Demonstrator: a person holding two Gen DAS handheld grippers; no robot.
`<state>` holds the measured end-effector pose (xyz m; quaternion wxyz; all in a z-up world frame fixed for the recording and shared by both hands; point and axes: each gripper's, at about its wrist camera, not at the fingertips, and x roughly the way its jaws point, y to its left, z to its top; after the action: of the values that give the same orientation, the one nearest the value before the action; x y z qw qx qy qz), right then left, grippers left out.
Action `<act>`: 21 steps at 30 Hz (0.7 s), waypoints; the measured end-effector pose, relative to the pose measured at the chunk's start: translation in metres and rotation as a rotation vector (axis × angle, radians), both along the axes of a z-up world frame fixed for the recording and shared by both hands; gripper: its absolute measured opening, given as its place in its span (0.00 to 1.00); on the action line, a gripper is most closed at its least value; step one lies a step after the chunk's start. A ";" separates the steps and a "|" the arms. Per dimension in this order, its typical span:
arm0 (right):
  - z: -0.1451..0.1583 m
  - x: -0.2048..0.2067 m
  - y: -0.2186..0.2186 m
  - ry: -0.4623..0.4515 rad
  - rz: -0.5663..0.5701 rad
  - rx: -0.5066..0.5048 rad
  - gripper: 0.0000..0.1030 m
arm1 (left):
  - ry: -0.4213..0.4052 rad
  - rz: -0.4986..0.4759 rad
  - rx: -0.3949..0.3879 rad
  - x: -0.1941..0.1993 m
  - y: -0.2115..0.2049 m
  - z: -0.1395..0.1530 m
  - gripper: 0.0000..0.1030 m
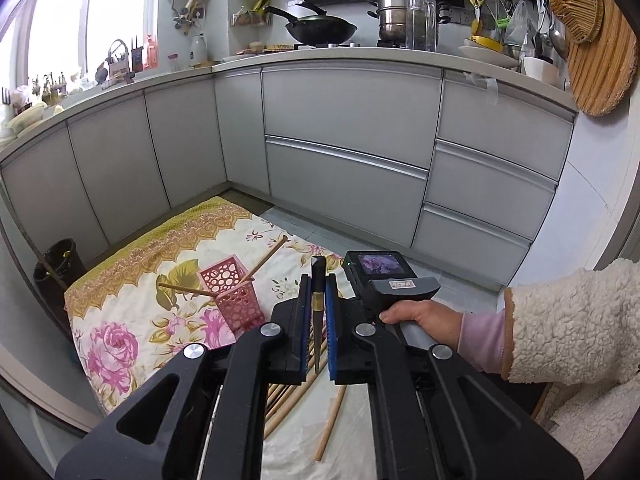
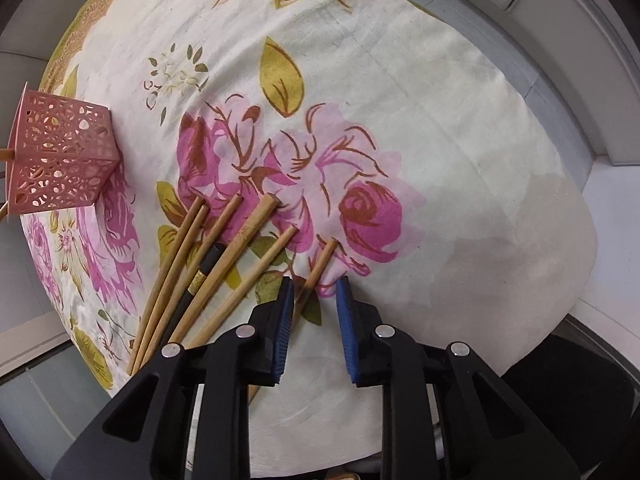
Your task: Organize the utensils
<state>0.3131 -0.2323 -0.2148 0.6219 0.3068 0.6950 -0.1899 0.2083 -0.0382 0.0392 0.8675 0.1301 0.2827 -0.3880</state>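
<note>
My left gripper (image 1: 319, 280) is shut on a black chopstick (image 1: 318, 312) with a gold band, held upright above the table. A pink perforated holder (image 1: 234, 292) stands on the floral cloth to its left with two wooden chopsticks (image 1: 266, 260) leaning in it; it also shows in the right wrist view (image 2: 60, 160). My right gripper (image 2: 314, 294) is open, low over the cloth, with one wooden chopstick (image 2: 318, 266) lying between its fingers. Several wooden chopsticks (image 2: 224, 264) and one black chopstick (image 2: 204, 268) lie in a fan to its left.
The table is covered by a floral cloth (image 2: 440, 140). Grey kitchen cabinets (image 1: 344, 152) stand behind it, with a wok (image 1: 320, 26) and pots on the counter. A black bin (image 1: 58, 264) stands at the table's far left. My right hand and gripper (image 1: 400, 300) show beside the left one.
</note>
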 end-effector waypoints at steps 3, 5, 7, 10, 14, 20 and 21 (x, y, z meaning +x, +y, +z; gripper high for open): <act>0.001 0.005 0.010 0.017 0.025 -0.056 0.21 | -0.007 0.007 -0.018 -0.001 0.003 0.003 0.06; 0.002 0.006 0.020 0.012 0.058 -0.105 0.20 | -0.012 0.017 -0.028 -0.001 0.006 0.005 0.06; 0.003 0.002 0.027 -0.009 0.083 -0.133 0.13 | -0.013 0.026 -0.040 -0.002 0.008 0.007 0.06; 0.003 -0.005 0.015 -0.024 0.078 -0.087 0.08 | -0.016 0.032 -0.046 -0.004 0.010 0.010 0.06; 0.005 -0.005 0.001 -0.019 0.146 -0.121 0.06 | -0.016 0.032 -0.056 -0.006 0.011 0.011 0.06; 0.004 -0.002 -0.005 -0.023 0.219 -0.132 0.09 | -0.021 0.040 -0.080 -0.006 0.012 0.016 0.06; 0.004 -0.002 0.002 -0.027 0.225 -0.150 0.13 | -0.021 0.038 -0.081 -0.006 0.012 0.017 0.06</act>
<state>0.3115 -0.2305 -0.2109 0.6698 0.1820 0.7004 -0.1664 0.2023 -0.0265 0.0557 0.8823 0.0935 0.2601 -0.3810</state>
